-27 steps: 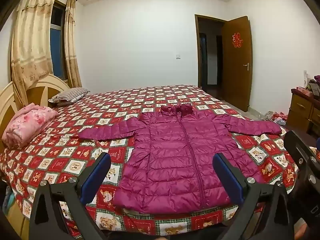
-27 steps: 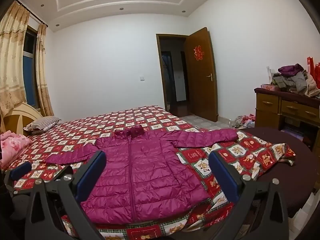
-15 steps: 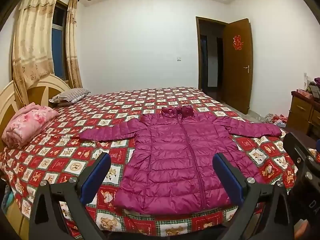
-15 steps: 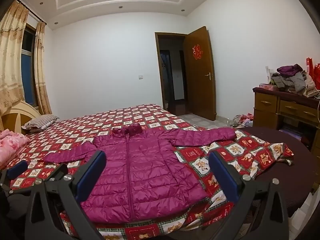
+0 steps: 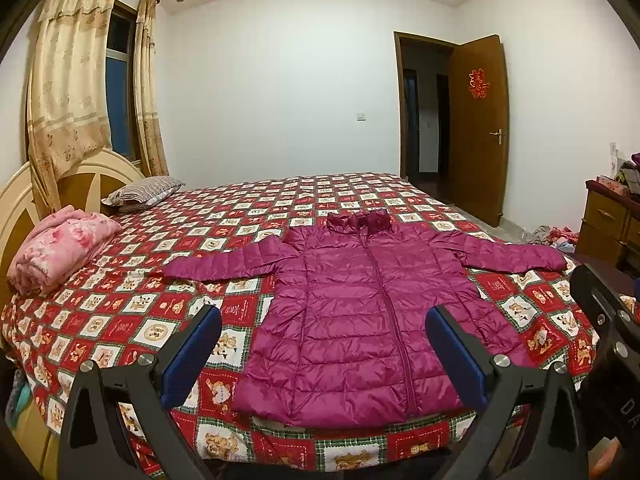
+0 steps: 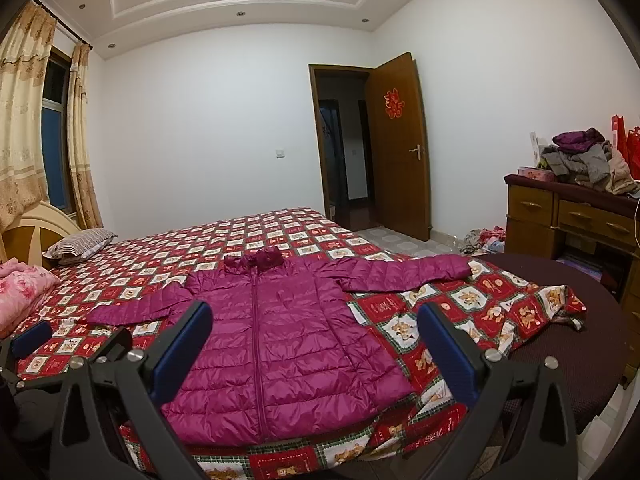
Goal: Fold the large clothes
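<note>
the magenta puffer jacket (image 5: 360, 320) lay flat and zipped on the near edge of the bed (image 5: 280, 200), front up, both sleeves spread wide over the red patchwork bedspread (image 5: 132, 312) — collar pointing toward the far wall. the left claw (image 5: 324, 356) and the right claw (image 6: 316, 352) both hung above the jacket's hem, fingers wide apart, gripping nothing — a pink folded blanket (image 5: 56, 248) sat by the headboard.

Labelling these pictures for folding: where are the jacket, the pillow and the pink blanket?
jacket (image 5: 360, 320): left wrist view, chest panel.
pillow (image 5: 144, 192): left wrist view, striped top.
pink blanket (image 5: 60, 248): left wrist view, middle of the bundle.
</note>
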Demonstrator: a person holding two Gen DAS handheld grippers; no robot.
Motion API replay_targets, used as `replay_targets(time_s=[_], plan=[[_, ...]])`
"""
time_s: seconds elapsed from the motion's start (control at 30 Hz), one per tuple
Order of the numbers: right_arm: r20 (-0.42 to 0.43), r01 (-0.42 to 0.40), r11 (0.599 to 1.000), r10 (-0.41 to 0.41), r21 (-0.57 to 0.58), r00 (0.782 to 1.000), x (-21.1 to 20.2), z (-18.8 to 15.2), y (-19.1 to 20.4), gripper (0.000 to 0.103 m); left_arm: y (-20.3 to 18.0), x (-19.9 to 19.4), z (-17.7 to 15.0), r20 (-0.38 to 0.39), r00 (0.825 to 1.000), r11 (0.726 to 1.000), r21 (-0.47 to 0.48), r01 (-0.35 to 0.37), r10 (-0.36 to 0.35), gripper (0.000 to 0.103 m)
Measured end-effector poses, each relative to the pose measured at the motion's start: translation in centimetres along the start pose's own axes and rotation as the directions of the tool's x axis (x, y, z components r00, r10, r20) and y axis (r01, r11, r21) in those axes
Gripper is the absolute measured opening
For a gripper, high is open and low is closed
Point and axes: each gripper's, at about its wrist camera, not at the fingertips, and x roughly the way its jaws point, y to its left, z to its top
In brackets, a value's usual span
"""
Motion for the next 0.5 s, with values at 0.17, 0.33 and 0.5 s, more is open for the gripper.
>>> replay_targets(time_s=[0.17, 0.33, 0.5], plan=[[0.001, 0.0, 1.0, 0.0, 0.0, 1.0, -0.1, -0.11, 0.0, 0.103, 0.13, -0.03, 0.01, 0.0, 1.0, 1.0, -0.002, 0.001, -0.001, 0.102], [-0.002, 0.0, 1.0, 0.0, -0.001, 1.0, 0.01, 0.05, 0.13, 0.103, 0.25, -0.03, 0.1, 0.0, 1.0, 1.0, -0.002, 0.002, -0.002, 0.102], [-0.005, -0.001, 1.0, 0.001, -0.002, 1.0, 0.01, -0.01, 0.11, 0.103, 0.21, -0.04, 0.05, -0.001, 1.0, 1.0, -0.003, 0.001, -0.001, 0.102]])
